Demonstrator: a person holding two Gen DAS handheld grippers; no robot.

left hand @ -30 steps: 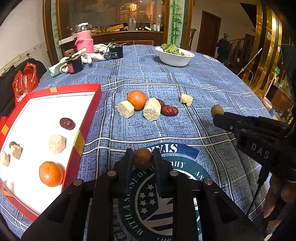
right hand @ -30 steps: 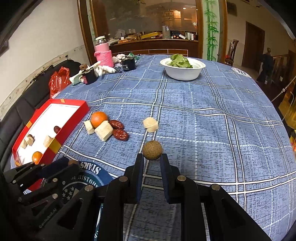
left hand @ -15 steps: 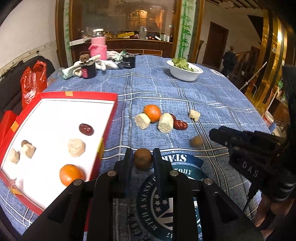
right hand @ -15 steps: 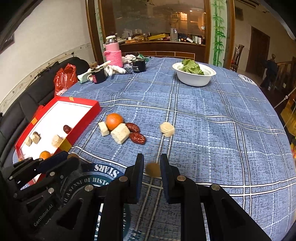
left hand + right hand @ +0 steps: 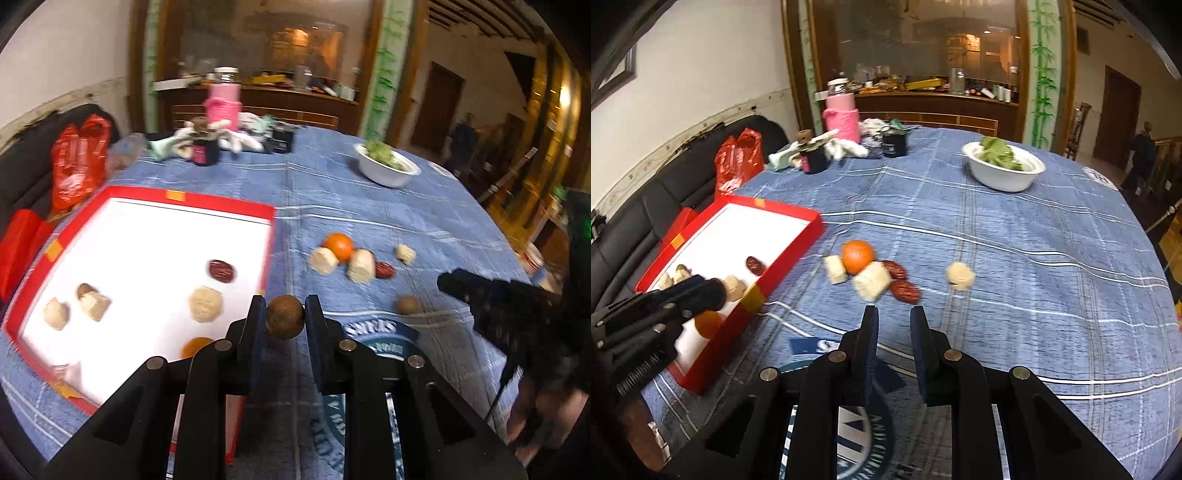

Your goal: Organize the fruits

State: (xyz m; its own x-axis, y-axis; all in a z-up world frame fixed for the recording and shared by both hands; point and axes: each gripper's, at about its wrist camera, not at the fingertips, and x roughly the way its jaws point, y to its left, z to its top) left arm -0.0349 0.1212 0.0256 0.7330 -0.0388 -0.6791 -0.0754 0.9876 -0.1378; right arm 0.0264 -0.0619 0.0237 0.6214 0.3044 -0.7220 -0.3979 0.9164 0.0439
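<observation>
Brown and round, the fruit (image 5: pixel 285 316) sat clamped between your left gripper's (image 5: pixel 285 320) jaws, held over the near edge of the red box (image 5: pixel 192 202). Your right gripper's (image 5: pixel 893 325) jaws stood apart with nothing between them. Below them the blue tablecloth (image 5: pixel 1015 258) carried a printed emblem, its letters too blurred to read. Only your left view showed a second brown fruit (image 5: pixel 407 305) lying ahead and right of the jaws. Farther off, beyond both jaws, an orange (image 5: pixel 857 256) touched pale chunks (image 5: pixel 871 283) and dates (image 5: pixel 905 291).
</observation>
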